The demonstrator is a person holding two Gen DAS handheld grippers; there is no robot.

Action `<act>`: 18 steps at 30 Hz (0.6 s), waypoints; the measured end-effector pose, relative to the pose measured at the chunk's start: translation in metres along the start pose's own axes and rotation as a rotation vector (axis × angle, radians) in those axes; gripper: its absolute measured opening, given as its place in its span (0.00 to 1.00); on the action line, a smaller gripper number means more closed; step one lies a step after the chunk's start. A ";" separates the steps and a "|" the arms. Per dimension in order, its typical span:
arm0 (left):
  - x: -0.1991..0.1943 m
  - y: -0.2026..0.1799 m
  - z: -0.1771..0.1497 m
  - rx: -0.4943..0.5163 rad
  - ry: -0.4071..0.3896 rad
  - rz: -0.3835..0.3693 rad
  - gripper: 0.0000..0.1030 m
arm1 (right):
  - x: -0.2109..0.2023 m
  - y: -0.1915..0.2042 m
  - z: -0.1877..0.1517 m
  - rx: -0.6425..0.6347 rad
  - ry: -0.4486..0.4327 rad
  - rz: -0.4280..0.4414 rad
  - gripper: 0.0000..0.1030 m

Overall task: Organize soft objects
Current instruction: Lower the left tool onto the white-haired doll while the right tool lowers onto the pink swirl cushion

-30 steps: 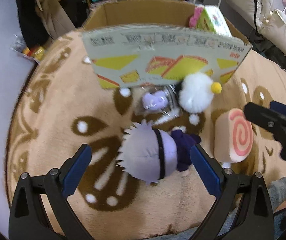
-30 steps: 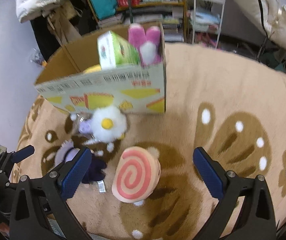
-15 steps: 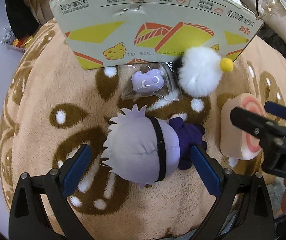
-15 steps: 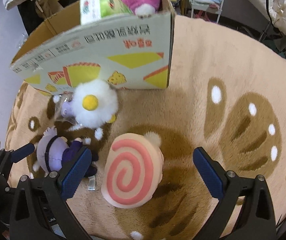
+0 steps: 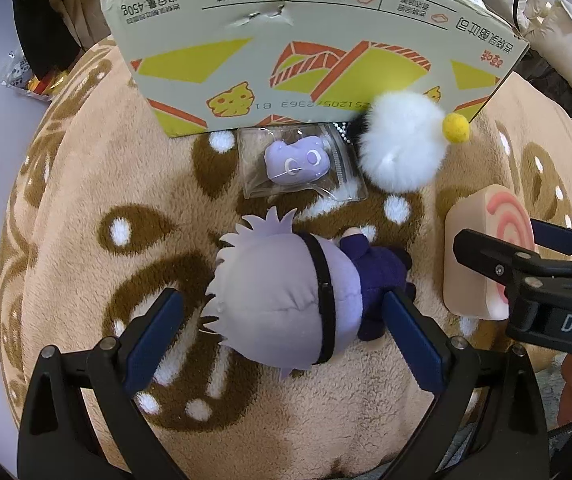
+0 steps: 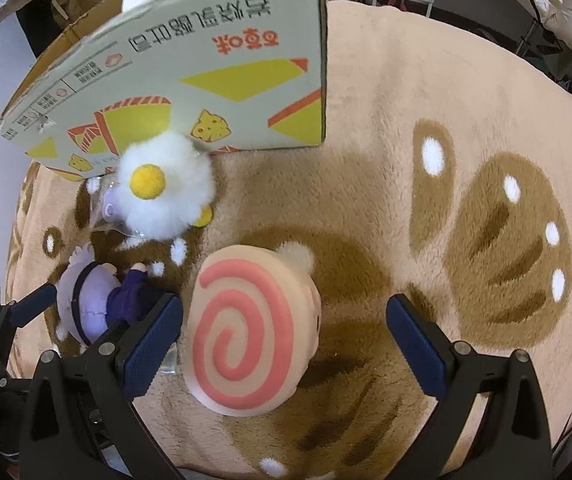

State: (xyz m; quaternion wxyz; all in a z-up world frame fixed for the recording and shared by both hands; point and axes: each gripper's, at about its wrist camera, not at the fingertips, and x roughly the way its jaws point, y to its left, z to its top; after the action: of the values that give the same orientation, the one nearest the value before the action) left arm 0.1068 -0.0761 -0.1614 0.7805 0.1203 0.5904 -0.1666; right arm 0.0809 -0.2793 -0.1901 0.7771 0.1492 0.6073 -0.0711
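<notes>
The left claw (image 5: 283,334) was spread wide, its blue ribbed pads flanking the plush doll (image 5: 286,300), a round pale-lilac head with spiky felt hair, a black band and a dark purple body, which lay on its side on the fleecy tan rug (image 5: 85,184) patterned in brown and white. Whether the pads touched the doll could not be told. The right claw (image 6: 283,340) was likewise wide apart around the swirl cushion (image 6: 251,332), a smooth peach cylinder with a pink spiral face; its left pad sat just beside the cushion. Beyond, a fluffy white pom-pom toy (image 5: 402,144) with a yellow felt ball leaned against the printed cardboard box (image 5: 306,48), next to a small lilac figure sealed in a clear plastic bag (image 5: 298,164).
</notes>
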 end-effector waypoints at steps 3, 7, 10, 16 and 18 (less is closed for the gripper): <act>-0.003 -0.003 -0.001 0.007 -0.005 0.002 0.94 | 0.009 -0.004 -0.001 0.000 0.015 0.005 1.00; -0.006 -0.010 -0.003 0.020 -0.010 -0.004 0.89 | 0.014 -0.002 -0.003 -0.005 0.043 0.019 1.00; -0.008 -0.014 -0.003 0.025 -0.012 -0.016 0.83 | 0.019 -0.001 -0.006 0.001 0.060 0.035 1.00; -0.010 -0.012 -0.004 0.003 -0.010 -0.052 0.71 | 0.025 -0.004 -0.010 0.001 0.076 0.025 0.94; -0.012 -0.011 -0.004 -0.002 -0.010 -0.052 0.68 | 0.026 -0.004 -0.010 0.006 0.076 0.025 0.92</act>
State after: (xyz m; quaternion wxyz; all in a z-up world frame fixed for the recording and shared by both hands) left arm 0.0957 -0.0828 -0.1512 0.7792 0.1032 0.5894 -0.1867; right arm 0.0767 -0.2783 -0.2185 0.7539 0.1616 0.6342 -0.0577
